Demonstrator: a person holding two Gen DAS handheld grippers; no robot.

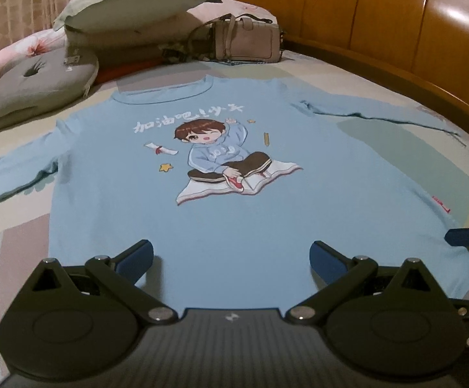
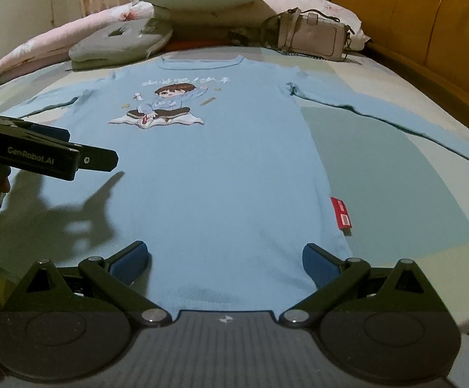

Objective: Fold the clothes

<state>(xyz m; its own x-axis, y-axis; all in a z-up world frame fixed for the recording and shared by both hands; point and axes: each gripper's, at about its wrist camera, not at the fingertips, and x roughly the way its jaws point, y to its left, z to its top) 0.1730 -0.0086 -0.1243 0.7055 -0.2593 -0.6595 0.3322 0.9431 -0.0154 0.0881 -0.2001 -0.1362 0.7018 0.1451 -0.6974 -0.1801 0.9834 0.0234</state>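
Blue cartoon-print shirt [image 1: 234, 213] lies flat, sleeves spread.

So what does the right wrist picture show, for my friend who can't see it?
A light blue long-sleeved shirt with a cartoon child print lies flat on a bed. The right gripper is open above its hem; the left gripper pokes in from the left.

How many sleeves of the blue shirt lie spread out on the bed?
2. One sleeve stretches left from the shirt; the other sleeve stretches right toward the headboard.
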